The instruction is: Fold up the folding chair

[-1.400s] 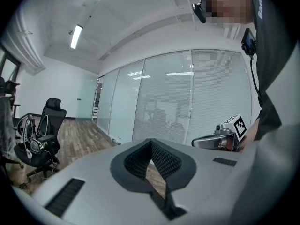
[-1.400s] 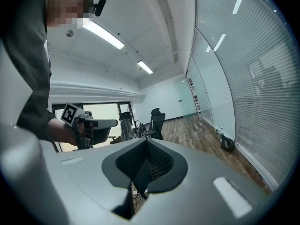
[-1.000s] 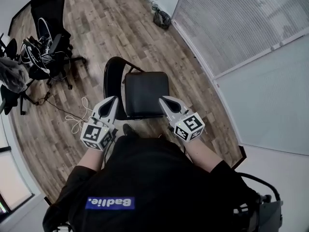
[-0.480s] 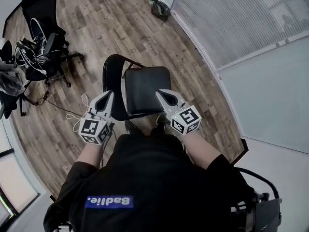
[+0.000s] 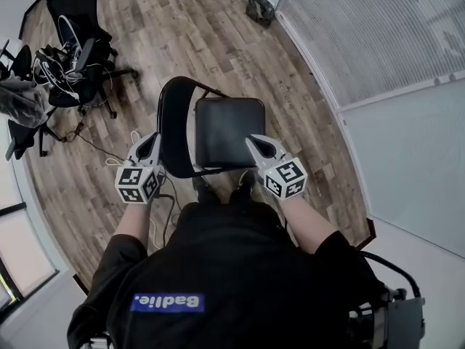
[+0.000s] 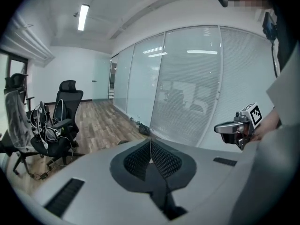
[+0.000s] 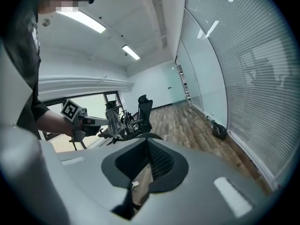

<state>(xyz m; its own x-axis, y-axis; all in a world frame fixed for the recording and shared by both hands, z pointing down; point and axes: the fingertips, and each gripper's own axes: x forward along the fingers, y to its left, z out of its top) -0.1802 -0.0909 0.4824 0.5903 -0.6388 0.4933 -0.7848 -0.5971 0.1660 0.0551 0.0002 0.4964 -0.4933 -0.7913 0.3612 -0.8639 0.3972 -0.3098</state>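
The folding chair stands open on the wood floor in front of me, with its black seat (image 5: 229, 131) level and its curved black backrest (image 5: 173, 118) on the left side of it. My left gripper (image 5: 154, 139) is shut and empty, just outside the backrest's near left edge. My right gripper (image 5: 255, 142) is also shut and empty, over the seat's near right corner. Whether either touches the chair I cannot tell. The left gripper view has its shut jaws (image 6: 150, 146) and the right gripper (image 6: 233, 127) across from it. The right gripper view shows the left gripper (image 7: 91, 122).
Black office chairs (image 5: 73, 64) draped with cables stand at the far left, and a white cable (image 5: 120, 162) trails on the floor near the left gripper. A glass wall with blinds (image 5: 363, 42) runs along the right, with a dark bag (image 5: 260, 9) at its foot.
Both grippers have sunk toward the chair. The left one has shifted off the backrest to its outer left side; the right one has stayed by the seat's near right corner.
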